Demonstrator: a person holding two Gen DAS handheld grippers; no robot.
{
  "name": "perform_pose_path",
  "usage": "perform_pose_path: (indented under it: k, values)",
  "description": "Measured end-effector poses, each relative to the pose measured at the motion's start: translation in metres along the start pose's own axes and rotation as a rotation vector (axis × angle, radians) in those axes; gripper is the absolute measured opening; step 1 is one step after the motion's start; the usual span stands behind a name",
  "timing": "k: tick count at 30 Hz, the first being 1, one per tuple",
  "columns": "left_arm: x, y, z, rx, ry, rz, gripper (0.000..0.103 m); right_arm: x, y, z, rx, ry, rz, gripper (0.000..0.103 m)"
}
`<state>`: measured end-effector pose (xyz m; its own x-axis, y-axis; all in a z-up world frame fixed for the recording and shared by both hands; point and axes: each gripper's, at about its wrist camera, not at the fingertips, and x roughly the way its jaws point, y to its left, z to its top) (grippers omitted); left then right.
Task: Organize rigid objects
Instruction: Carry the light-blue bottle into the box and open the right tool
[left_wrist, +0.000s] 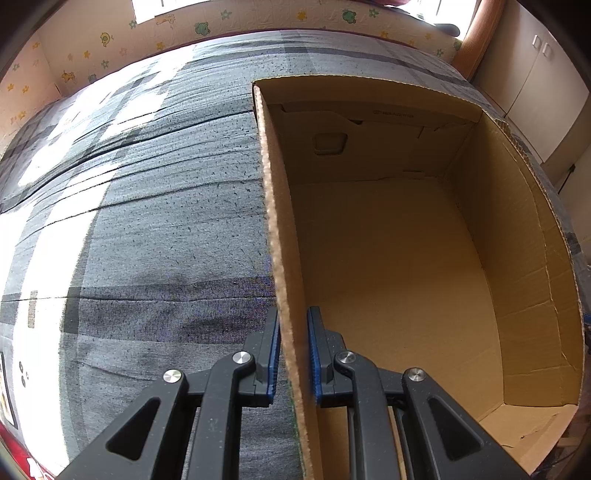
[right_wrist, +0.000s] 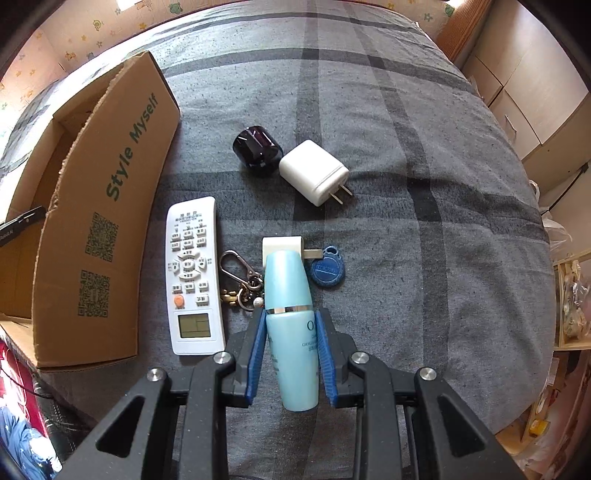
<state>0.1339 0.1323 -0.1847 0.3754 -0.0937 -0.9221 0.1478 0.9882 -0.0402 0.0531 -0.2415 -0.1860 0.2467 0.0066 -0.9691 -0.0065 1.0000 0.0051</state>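
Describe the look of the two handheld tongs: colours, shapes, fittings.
The left tongs and the right tongs look alike: matte black angular linkage arms with triangular cut-outs, joined by round silver pivot pins. Each finger carries a blue ribbed pad. No cables or markings show on them, and no sleeve or hand is in view.

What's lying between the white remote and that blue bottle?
A keyring with a carabiner clip, seen in the right wrist view, lies between remote and bottle.
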Motion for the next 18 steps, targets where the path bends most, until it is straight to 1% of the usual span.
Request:
perform_pose_path:
  k: [8,18]
  values:
    - [-0.001,0.003,-0.001,0.004,-0.003,-0.002,0.015,-0.032,0.019,0.007,-0.032,-0.049,0.002,0.029]
    - [0.001,0.002,-0.002,-0.002,-0.003,-0.001,0.015,-0.057,0.041,0.023,-0.088,-0.103,0.015,0.029]
